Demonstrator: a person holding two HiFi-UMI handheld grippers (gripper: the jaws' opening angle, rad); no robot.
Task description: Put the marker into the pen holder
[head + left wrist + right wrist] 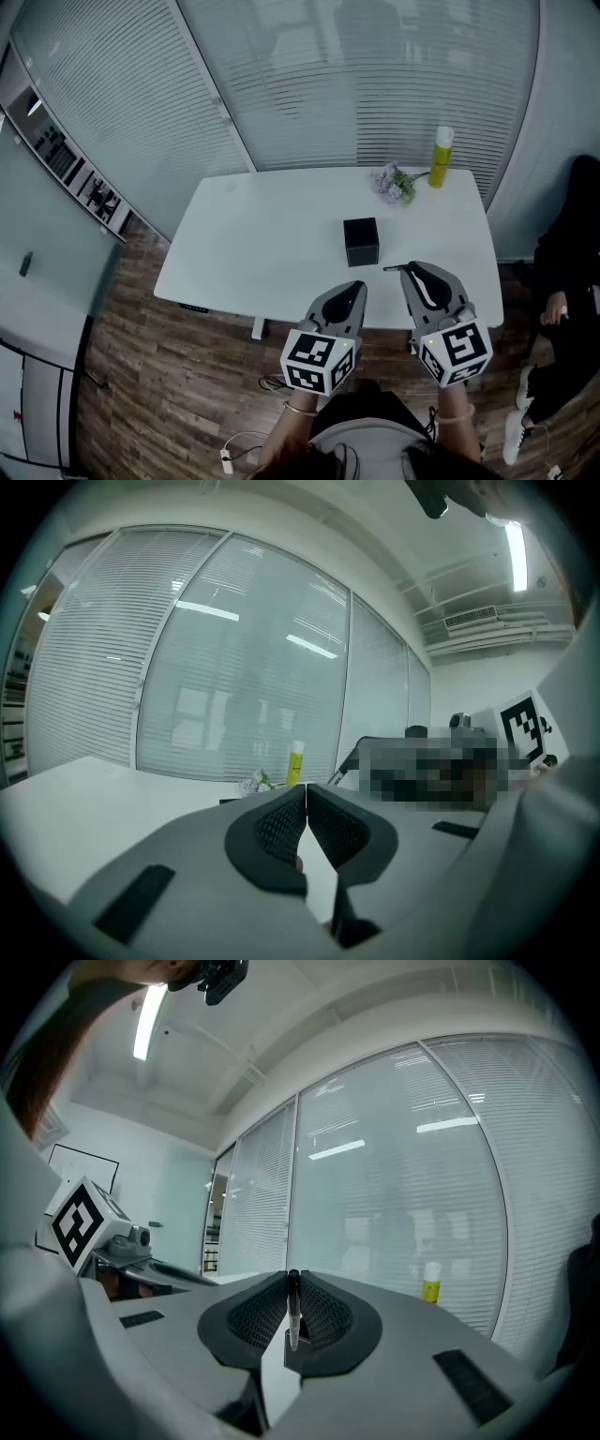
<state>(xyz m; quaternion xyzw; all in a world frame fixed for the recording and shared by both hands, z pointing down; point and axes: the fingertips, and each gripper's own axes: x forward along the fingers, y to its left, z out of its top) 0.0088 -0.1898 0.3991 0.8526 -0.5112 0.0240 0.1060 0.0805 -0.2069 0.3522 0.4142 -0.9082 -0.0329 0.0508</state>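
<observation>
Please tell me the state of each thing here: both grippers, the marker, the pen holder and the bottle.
left gripper: shut, holding nothing.
right gripper: shut on the marker.
marker: clamped, not yet in the pen holder.
pen holder: standing on the table, apart from both grippers.
bottle: upright, cap on.

Table (pixel 262 234): white, rectangular.
Pen holder (pixel 361 241): 1 black cube on the table.
Flower bunch (pixel 394 184): beyond the pen holder, rightward.
Yellow bottle (pixel 440 157): upright, farther beyond the pen holder, rightward.
</observation>
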